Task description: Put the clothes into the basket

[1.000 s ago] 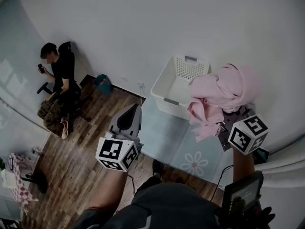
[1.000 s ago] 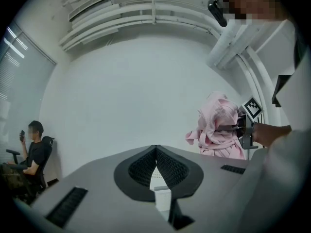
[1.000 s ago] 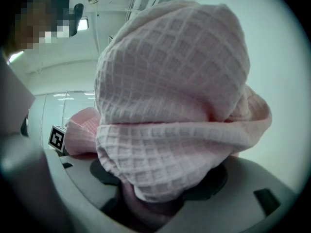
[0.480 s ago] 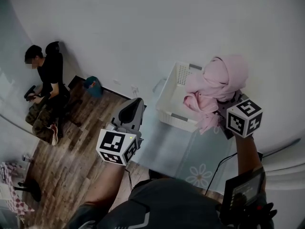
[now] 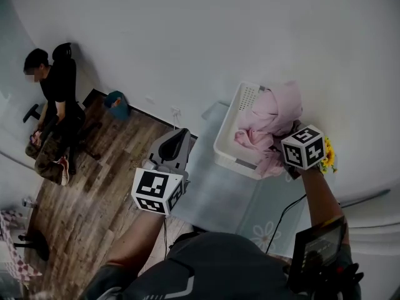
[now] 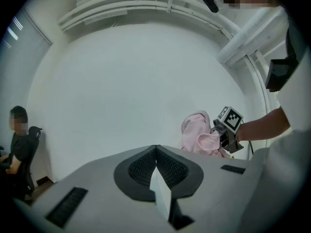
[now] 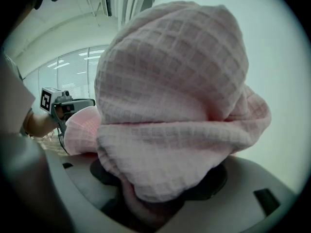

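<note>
Right claw [image 7: 158, 198] grips bunched pink cloth [image 5: 270, 119], drooping lengthwise over basket [image 5: 227, 147].

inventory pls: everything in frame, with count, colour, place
cloth: 1, pink, at the basket, in the right hand-held gripper
basket: 1, white, on the rug by the wall
rug: 1, pale blue, flower print, on the wood floor
bin: 1, teal, on the floor by the wall
flowers: 1 bunch, yellow, right of the basket
seated person: 1, dark clothes, far left
left hand-held gripper: 1, grey, shut, empty
right hand-held gripper: 1, shut on the cloth
</note>
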`<state>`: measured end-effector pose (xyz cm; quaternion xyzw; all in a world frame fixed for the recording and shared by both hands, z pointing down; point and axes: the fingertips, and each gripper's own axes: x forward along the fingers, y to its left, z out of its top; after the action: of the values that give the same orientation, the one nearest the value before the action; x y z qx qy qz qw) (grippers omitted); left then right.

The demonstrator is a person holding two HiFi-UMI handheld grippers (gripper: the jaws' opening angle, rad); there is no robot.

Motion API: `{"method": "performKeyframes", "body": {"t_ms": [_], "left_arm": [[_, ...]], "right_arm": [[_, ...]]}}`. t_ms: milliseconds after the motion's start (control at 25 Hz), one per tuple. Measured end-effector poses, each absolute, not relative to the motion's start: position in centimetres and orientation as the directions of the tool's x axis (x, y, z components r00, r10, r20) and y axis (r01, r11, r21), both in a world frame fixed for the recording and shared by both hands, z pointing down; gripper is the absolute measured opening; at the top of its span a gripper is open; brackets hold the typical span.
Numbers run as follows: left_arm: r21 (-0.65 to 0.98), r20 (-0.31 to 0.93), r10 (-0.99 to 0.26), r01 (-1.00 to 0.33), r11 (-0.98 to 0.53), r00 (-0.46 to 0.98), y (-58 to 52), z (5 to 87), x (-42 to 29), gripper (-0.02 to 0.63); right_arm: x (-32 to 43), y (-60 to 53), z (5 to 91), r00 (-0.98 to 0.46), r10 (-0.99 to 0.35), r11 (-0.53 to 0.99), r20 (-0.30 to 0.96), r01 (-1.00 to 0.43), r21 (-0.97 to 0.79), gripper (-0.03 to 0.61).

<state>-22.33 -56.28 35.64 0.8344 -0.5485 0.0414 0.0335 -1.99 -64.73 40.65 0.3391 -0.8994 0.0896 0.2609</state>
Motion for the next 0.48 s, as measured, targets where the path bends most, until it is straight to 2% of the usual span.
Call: {"method": "performKeyframes", "body": {"t_ms": [480], "left_arm": [[0.053,0.174,-0.889,-0.905,-0.421,0.424,-59.9,40.3,-23.0,0.009]], "right_arm": [[-3.3,-68.4,52.3,-0.547,-0.378,0.777,0.747,-0.626,-0.065,0.337]]}}
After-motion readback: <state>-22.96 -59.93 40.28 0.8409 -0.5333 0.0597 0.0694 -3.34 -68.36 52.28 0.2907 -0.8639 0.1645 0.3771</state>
